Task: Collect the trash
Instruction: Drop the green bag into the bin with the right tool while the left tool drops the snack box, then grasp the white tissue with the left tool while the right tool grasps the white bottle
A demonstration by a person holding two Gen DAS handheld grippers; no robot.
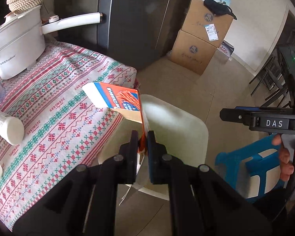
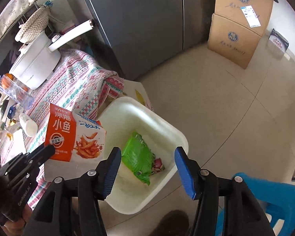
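My left gripper (image 1: 142, 137) is shut on an orange and white snack box (image 1: 120, 100), holding it by one edge above the table's corner, beside the white bin (image 1: 179, 125). The box also shows in the right wrist view (image 2: 68, 135), with the left gripper (image 2: 47, 151) at its lower left. My right gripper (image 2: 147, 155) is open and empty above the white bin (image 2: 167, 123), which holds a green wrapper (image 2: 136, 153). The right gripper also shows in the left wrist view (image 1: 224, 115).
A patterned tablecloth (image 1: 55, 106) covers the table, with a white electric pot (image 1: 15, 45) and a white bottle (image 1: 5, 125) on it. A dark fridge (image 1: 135, 19), stacked cardboard boxes (image 1: 200, 39) and a blue stool (image 1: 247, 167) stand around the bin.
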